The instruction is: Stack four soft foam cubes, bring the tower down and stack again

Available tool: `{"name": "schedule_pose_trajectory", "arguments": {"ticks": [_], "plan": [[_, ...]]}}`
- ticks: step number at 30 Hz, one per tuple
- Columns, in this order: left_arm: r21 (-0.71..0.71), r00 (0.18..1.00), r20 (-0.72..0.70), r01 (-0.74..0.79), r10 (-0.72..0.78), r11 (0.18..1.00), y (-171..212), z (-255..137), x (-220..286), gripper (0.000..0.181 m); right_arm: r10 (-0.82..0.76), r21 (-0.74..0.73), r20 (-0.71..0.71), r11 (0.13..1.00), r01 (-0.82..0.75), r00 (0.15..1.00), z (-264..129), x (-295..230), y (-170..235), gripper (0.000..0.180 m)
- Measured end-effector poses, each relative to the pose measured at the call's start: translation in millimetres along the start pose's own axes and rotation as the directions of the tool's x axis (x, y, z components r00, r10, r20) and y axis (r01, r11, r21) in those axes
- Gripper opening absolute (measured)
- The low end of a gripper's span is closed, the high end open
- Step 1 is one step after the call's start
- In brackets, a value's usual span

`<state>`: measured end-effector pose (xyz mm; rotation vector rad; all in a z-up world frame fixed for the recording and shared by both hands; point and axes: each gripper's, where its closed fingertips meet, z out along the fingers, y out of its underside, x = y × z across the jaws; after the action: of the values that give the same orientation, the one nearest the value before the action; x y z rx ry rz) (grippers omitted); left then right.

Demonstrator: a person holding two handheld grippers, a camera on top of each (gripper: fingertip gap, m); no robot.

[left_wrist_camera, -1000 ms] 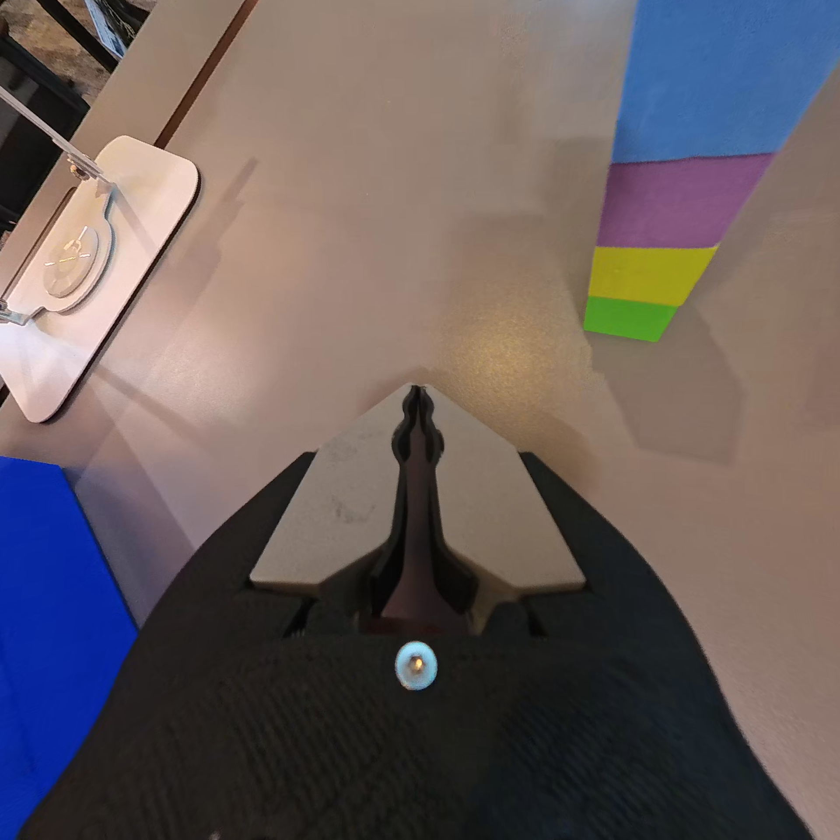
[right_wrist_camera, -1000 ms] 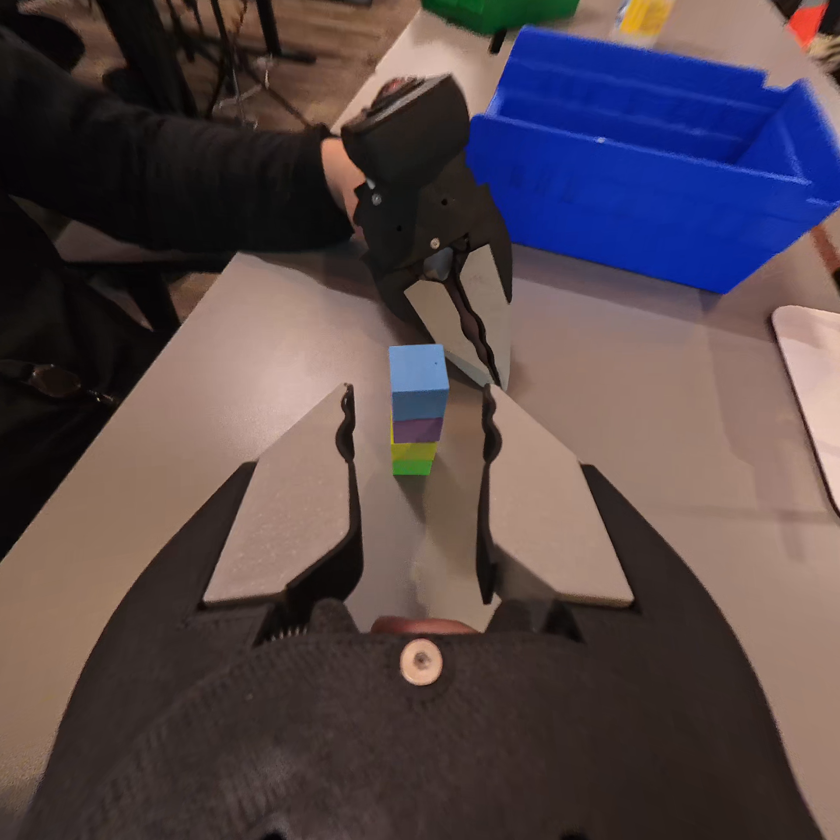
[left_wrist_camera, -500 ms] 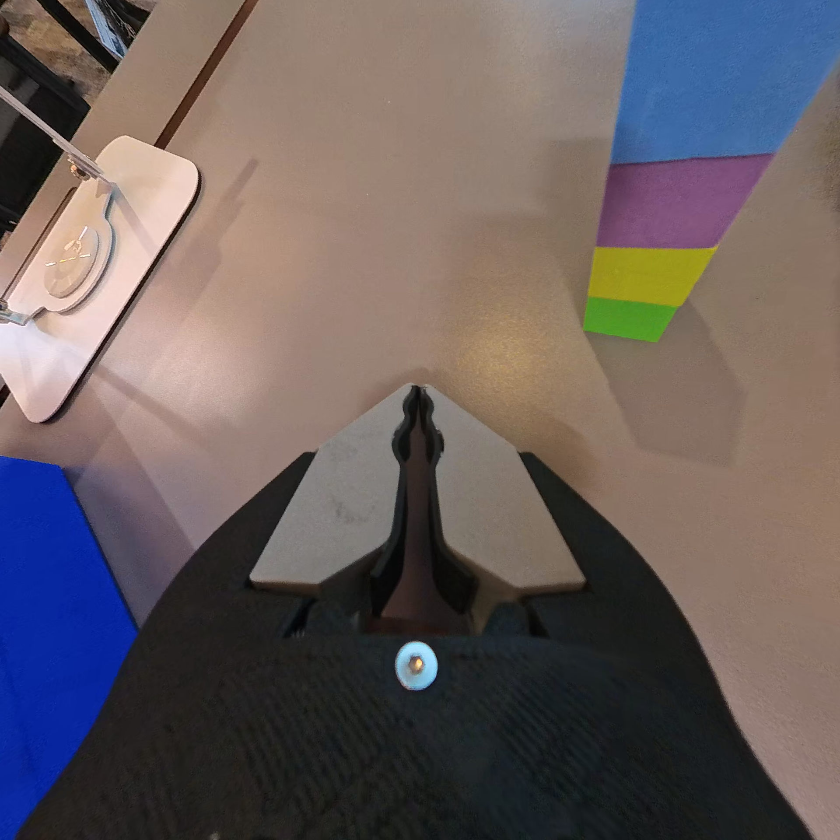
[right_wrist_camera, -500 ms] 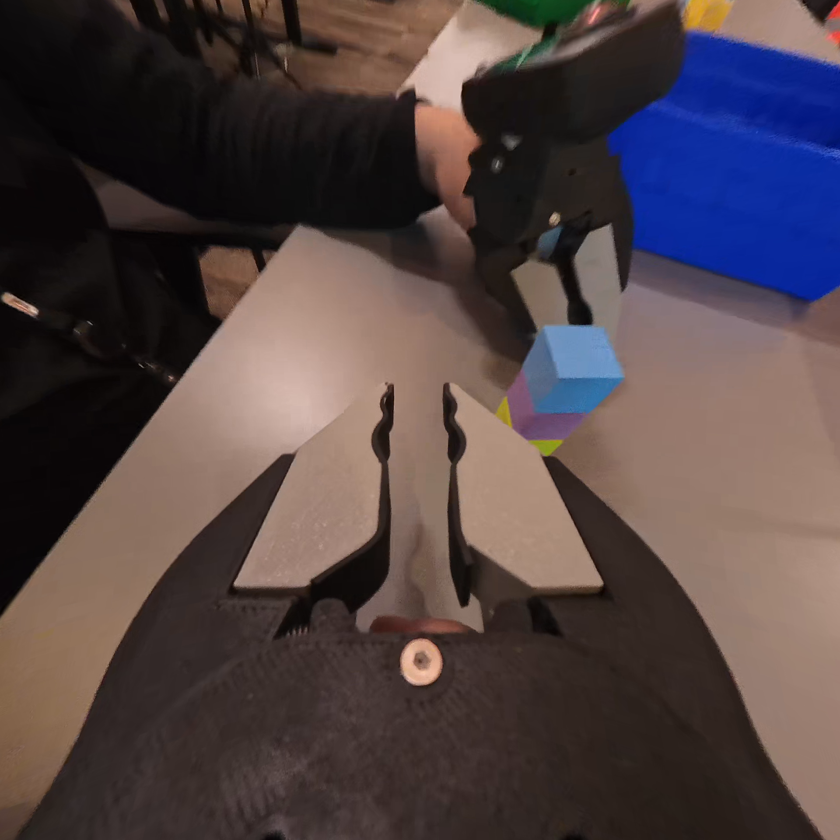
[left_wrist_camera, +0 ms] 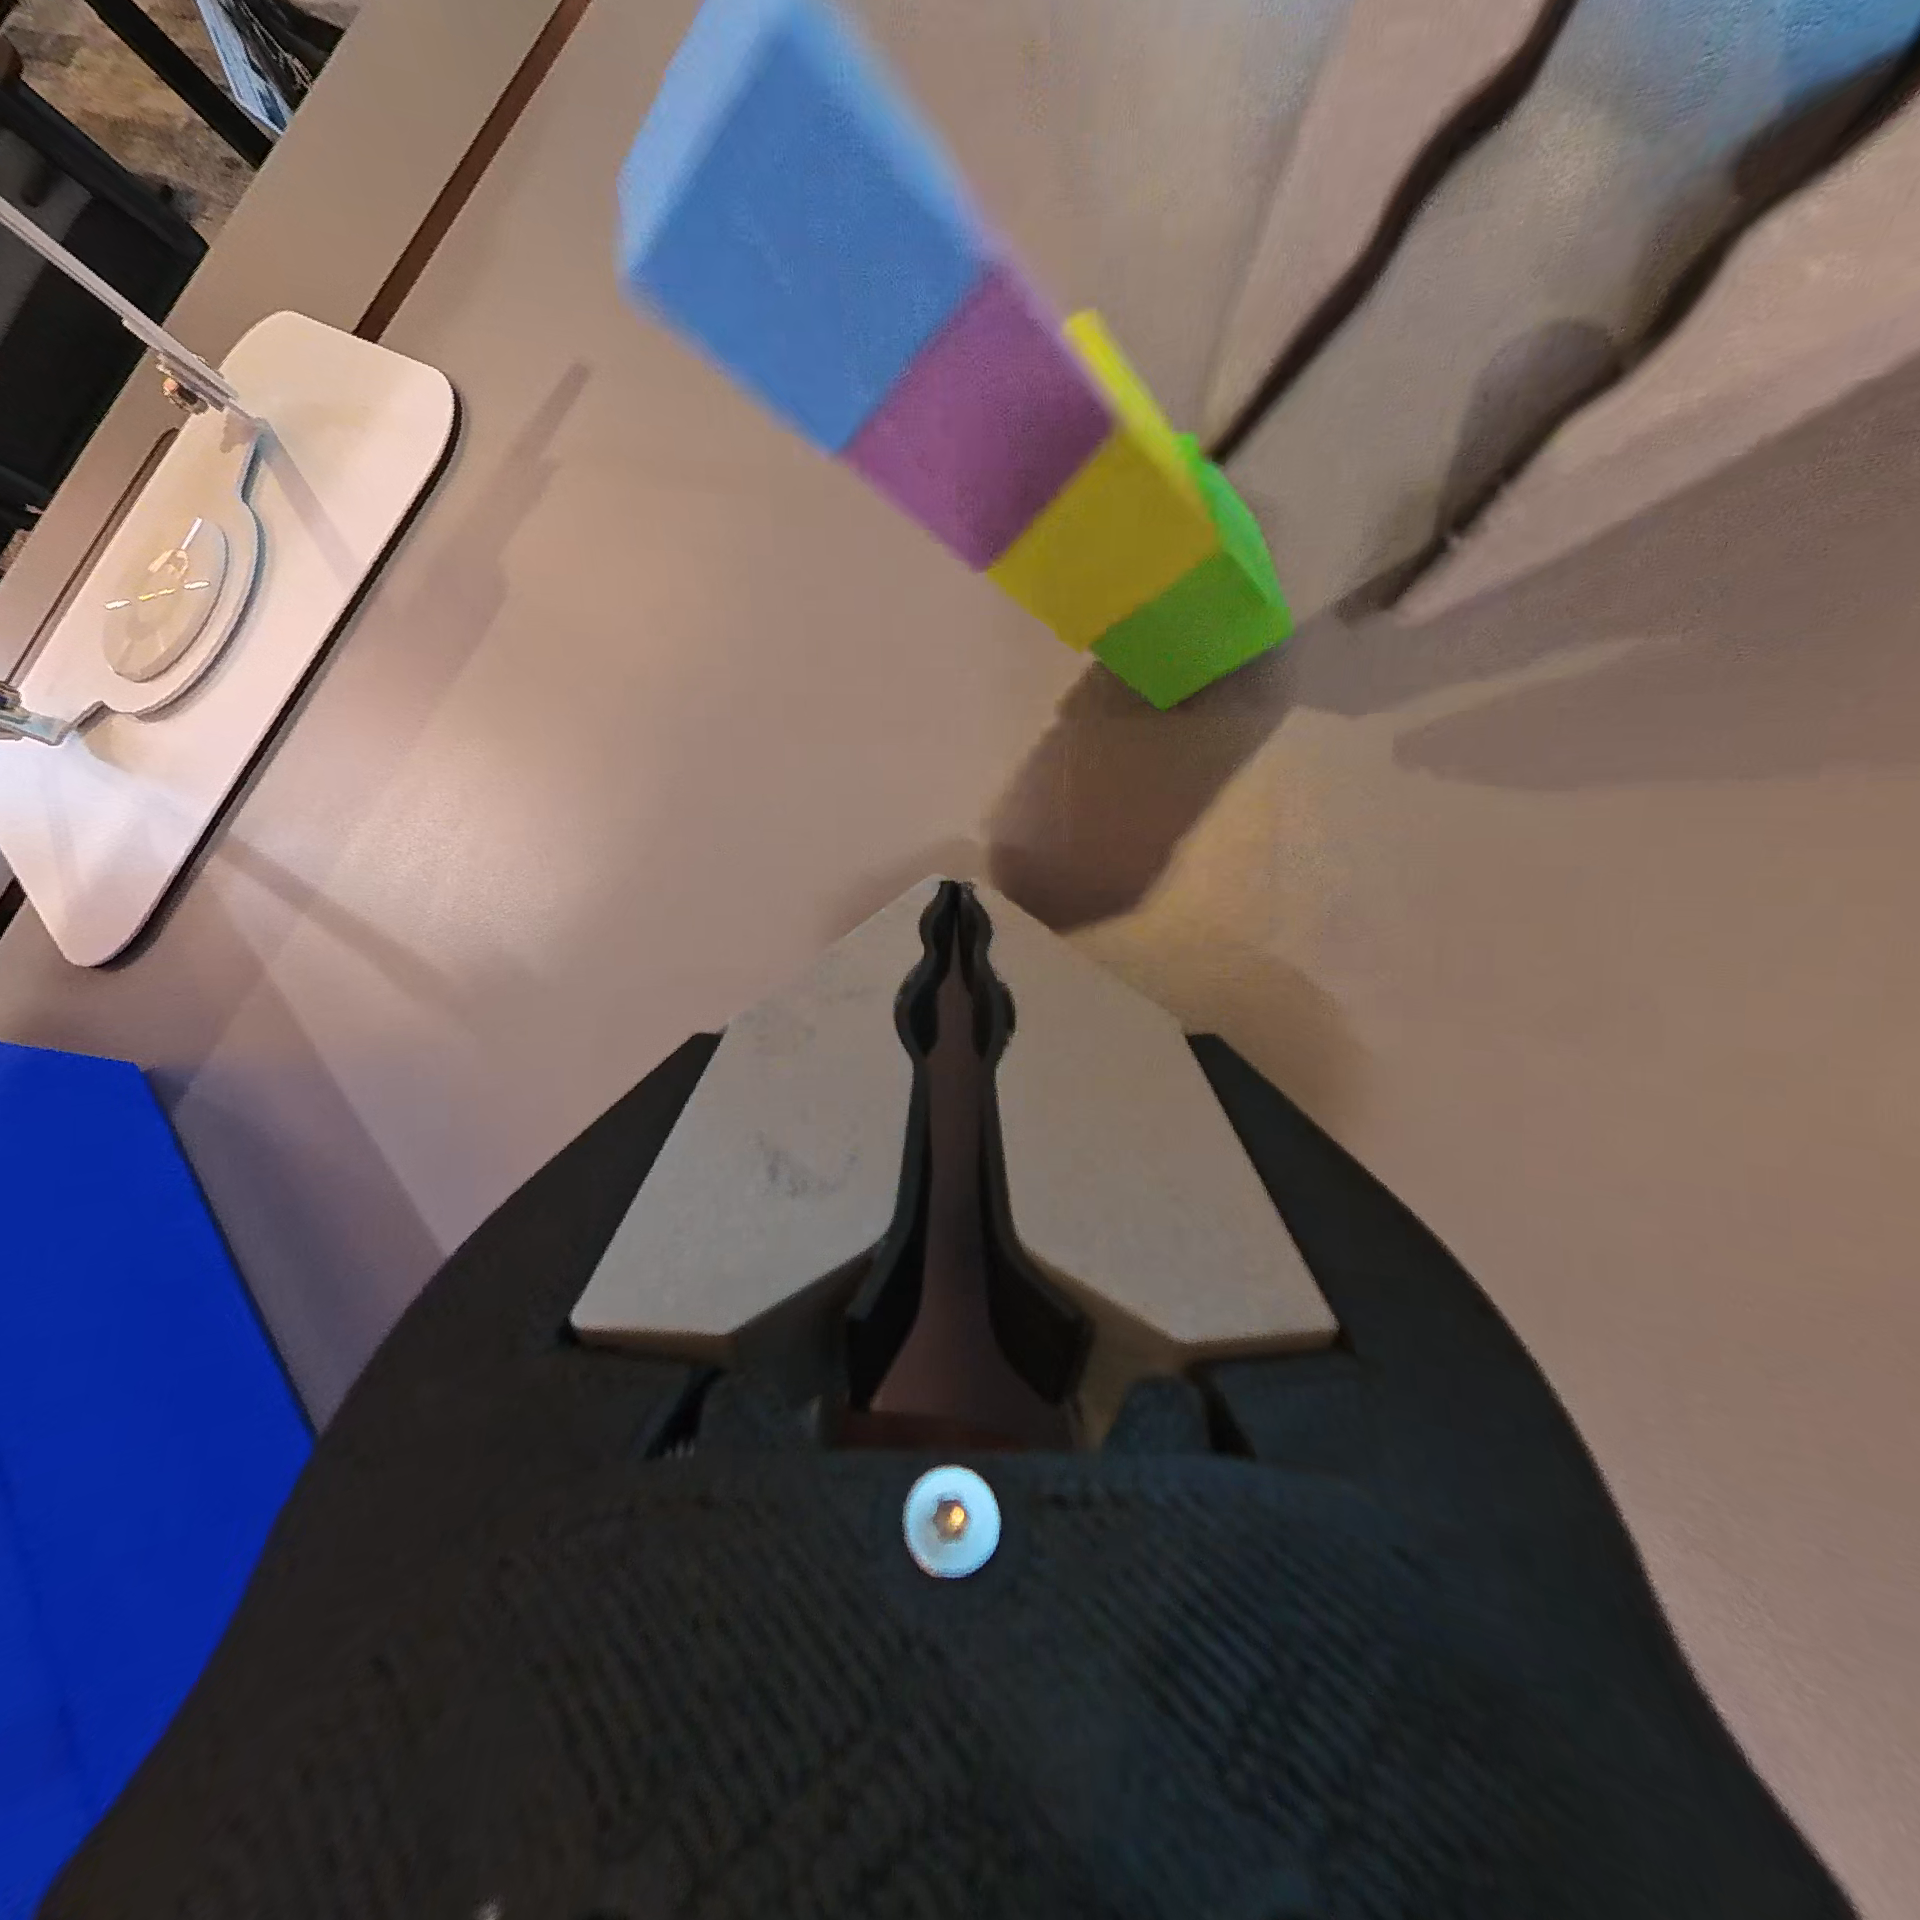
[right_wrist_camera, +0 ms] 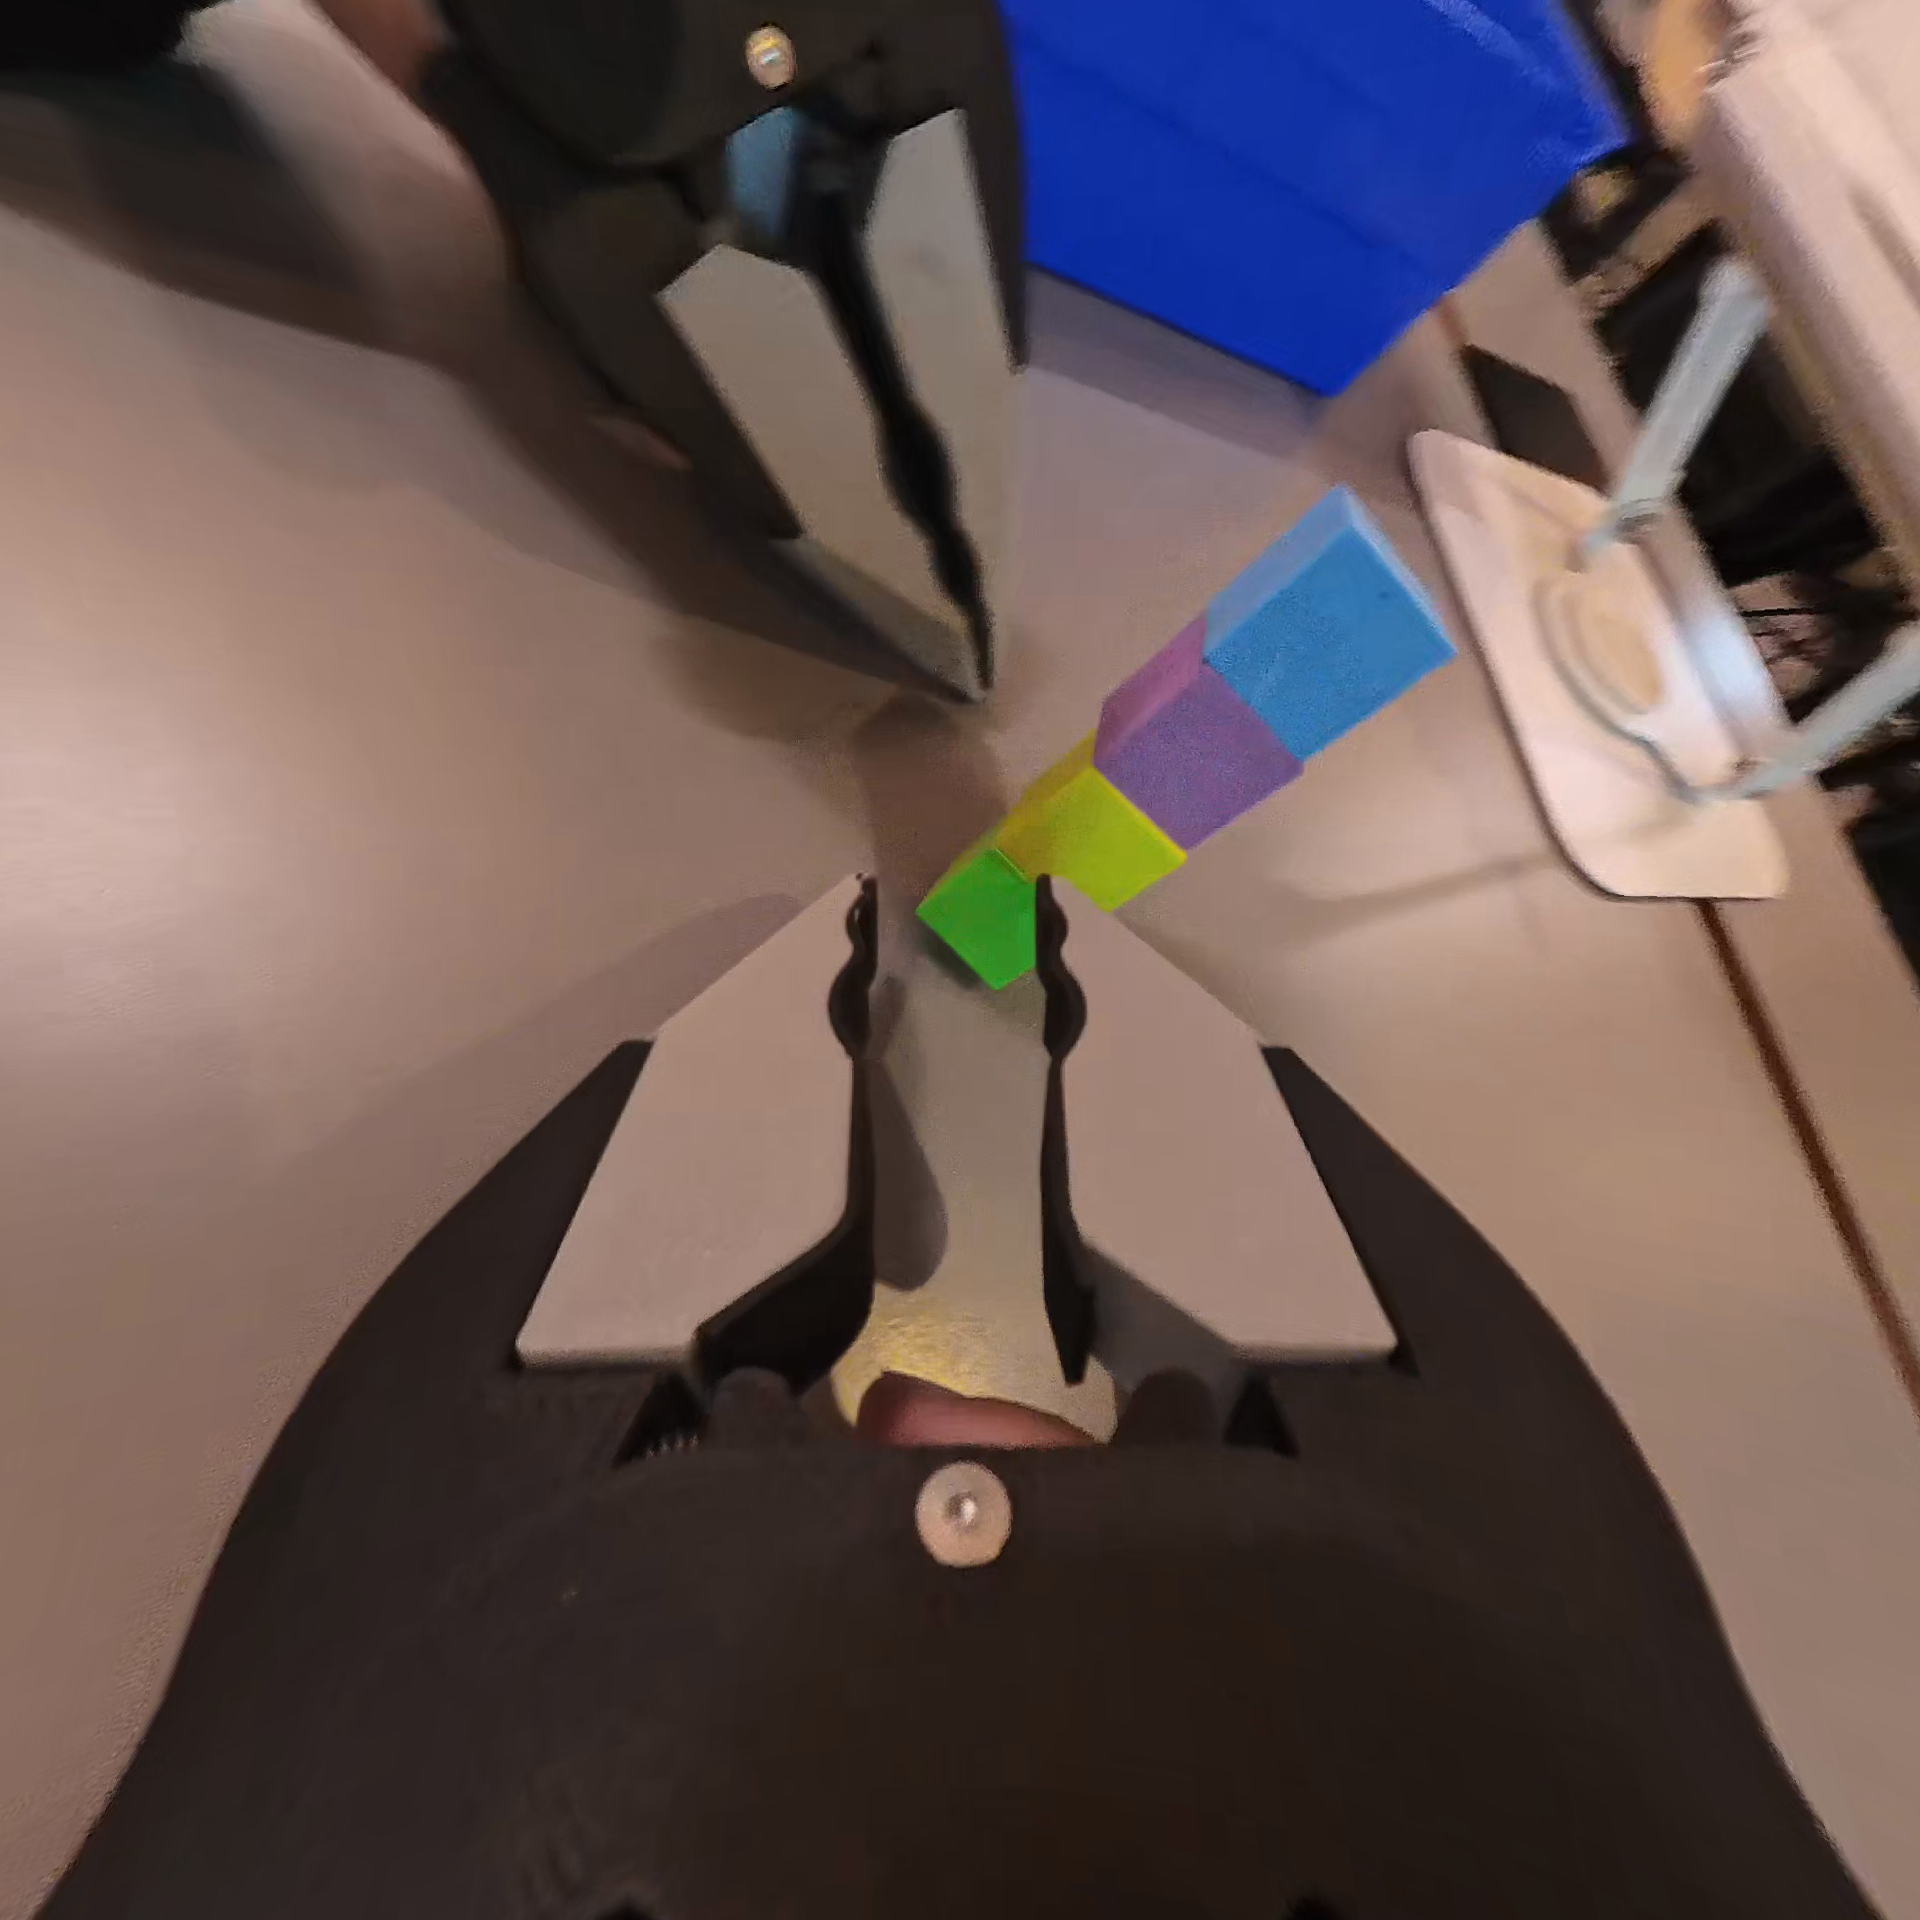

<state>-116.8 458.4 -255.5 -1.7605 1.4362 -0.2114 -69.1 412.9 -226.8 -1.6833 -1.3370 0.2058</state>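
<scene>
The four foam cubes are still joined in a column that leans steeply over the grey table, blurred by motion. From base to top they are green (right_wrist_camera: 977, 925), yellow (right_wrist_camera: 1091, 842), purple (right_wrist_camera: 1195, 758) and blue (right_wrist_camera: 1320, 634). My right gripper (right_wrist_camera: 953, 894) is open with a narrow gap, its tips at the green base cube. My left gripper (left_wrist_camera: 958, 888) is shut and empty, just short of the tower's base. Its view shows the green (left_wrist_camera: 1195, 634), yellow (left_wrist_camera: 1112, 540), purple (left_wrist_camera: 977, 436) and blue (left_wrist_camera: 800, 239) cubes tipping to the left.
A blue bin (right_wrist_camera: 1247, 156) stands behind the left gripper and also shows in the left wrist view (left_wrist_camera: 104, 1351). A white stand base plate (right_wrist_camera: 1590, 727) with a metal rod lies near the table edge on the side the tower leans to, also in the left wrist view (left_wrist_camera: 208, 582). Some 8 cm of space lies between my two pairs of fingers.
The tower stood upright and now tips over towards the white plate. My right gripper narrowed its jaws and moved in to the tower's base. The left gripper stayed put.
</scene>
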Motion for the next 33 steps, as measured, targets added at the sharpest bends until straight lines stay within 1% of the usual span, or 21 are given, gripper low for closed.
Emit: {"name": "schedule_pose_trajectory", "arguments": {"ticks": [3, 6, 10, 13, 15, 17, 22, 24, 26, 28, 33], "plan": [[0.0, 1.0, -0.001, 0.001, -0.001, 1.0, 0, 0, 0, 0.0, 0.033, 0.087, -0.056, 0.996, -0.028, 0.998, -9, 12, -13, 0.029], [0.0, 1.0, 0.0, 0.0, 0.0, 1.0, 0, 0, 0, 0.0, 0.057, 0.116, -0.102, 0.992, -0.045, 0.993, -16, 23, -17, 0.029], [0.0, 1.0, 0.003, -0.003, 0.003, 1.0, 0, 0, 0, 0.0, 0.115, 0.099, -0.157, 0.99, -0.1, 0.981, -17, 38, -7, 0.028], [-0.005, 1.0, 0.012, 0.004, -0.004, 1.0, 1, 0, -3, 0.0, 0.16, 0.071, -0.165, 0.986, -0.15, 0.973, -12, 42, 5, 0.028], [-0.025, 0.998, 0.062, 0.029, -0.027, 0.999, 7, 0, -15, 0.0, 0.166, 0.028, -0.191, 0.986, -0.163, 0.967, -8, 47, 16, 0.027], [-0.051, 0.988, 0.124, 0.096, -0.089, 0.994, 17, -1, -32, 0.0, 0.161, -0.016, -0.208, 0.986, -0.167, 0.965, -5, 49, 25, 0.027], [-0.056, 0.936, 0.184, 0.315, -0.3, 0.947, 32, -6, -59, 0.015, 0.15, -0.082, -0.245, 0.981, -0.174, 0.958, -3, 54, 38, 0.027], [-0.047, 0.904, 0.211, 0.39, -0.372, 0.92, 38, -8, -70, 0.031, 0.156, -0.092, -0.251, 0.979, -0.184, 0.955, -2, 55, 41, 0.027], [-0.041, 0.882, 0.211, 0.44, -0.422, 0.897, 42, -9, -75, 0.042, 0.157, -0.097, -0.246, 0.978, -0.185, 0.957, -2, 54, 41, 0.027], [-0.039, 0.872, 0.205, 0.461, -0.444, 0.887, 43, -9, -76, 0.046, 0.15, -0.1, -0.246, 0.979, -0.179, 0.958, -1, 53, 41, 0.027], [-0.04, 0.896, 0.195, 0.414, -0.399, 0.91, 39, -8, -71, 0.043, 0.147, -0.126, -0.252, 0.975, -0.183, 0.956, 1, 53, 44, 0.027]]}}
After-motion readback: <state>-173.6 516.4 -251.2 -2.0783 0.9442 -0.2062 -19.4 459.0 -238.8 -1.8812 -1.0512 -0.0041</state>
